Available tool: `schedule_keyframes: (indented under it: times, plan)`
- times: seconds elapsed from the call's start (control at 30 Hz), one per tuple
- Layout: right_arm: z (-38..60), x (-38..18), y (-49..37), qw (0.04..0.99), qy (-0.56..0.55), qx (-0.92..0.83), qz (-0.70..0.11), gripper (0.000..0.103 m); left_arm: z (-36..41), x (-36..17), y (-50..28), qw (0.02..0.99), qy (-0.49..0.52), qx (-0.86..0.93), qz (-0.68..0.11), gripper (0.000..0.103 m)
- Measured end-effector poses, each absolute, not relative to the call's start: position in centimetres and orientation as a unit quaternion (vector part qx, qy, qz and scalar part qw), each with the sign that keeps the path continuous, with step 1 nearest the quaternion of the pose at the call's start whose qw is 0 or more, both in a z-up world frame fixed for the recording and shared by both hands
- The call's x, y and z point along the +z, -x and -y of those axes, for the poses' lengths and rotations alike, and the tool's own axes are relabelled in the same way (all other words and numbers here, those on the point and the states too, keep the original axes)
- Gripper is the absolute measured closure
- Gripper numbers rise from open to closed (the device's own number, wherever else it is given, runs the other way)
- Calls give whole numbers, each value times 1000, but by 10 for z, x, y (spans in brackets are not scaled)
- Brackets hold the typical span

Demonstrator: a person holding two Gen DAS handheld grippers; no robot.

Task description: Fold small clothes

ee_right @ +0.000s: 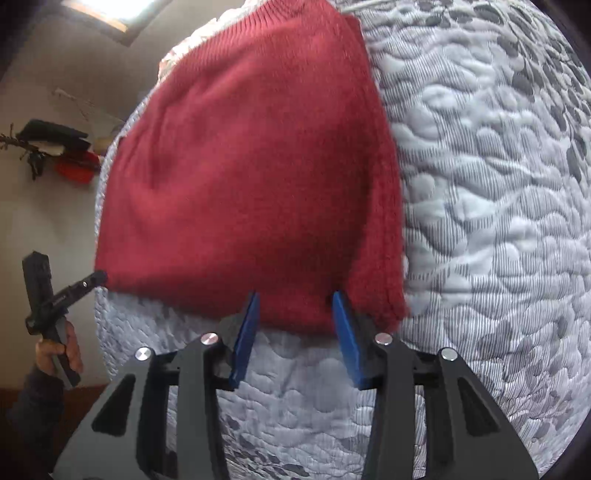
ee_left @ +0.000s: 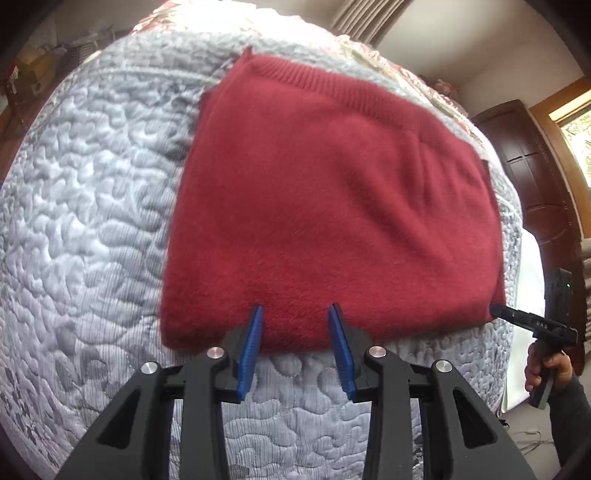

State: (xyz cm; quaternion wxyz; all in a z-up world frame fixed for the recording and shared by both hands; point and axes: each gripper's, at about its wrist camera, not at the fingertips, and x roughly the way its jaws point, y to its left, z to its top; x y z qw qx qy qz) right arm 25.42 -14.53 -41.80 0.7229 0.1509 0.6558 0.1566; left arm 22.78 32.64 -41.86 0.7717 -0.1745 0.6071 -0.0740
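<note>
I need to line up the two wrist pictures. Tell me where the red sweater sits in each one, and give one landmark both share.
Left wrist: the sweater fills the centre, folded on the grey quilt, its near edge at the left gripper.
Right wrist: the sweater sits centre-left, its near edge at the right gripper.
Shared landmark: the sweater's ribbed hem, at the far end in both views.
</note>
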Motion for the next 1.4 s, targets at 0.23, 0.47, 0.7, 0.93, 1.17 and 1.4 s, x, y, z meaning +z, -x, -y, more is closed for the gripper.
schedule_keyframes:
  times: [0.23,0.47,0.7,0.93,1.17,1.4]
  plan:
    - [155,-402,-253,727,-159,156,-650,65,-327,-439,-223,763,170,-61,-620,69]
    - [92,-367,-259,762,-123,204,-602,57,-332,-435,-220,760,188,-69,-618,59]
    - [33,-419,-262,752,-73,204,-622,51,-343,-419,-215,760,204,-79,-612,46]
    - [17,-401,-257,760,-44,221,-609,46,-387,-392,-214,760,239,-66,-601,32]
    - [-17,-351,-247,749,-39,257,-610,28,-436,-369,-254,743,309,-56,-591,13]
    - [-76,-331,-233,720,-4,275,-637,12,-441,-382,-312,713,323,-68,-619,10]
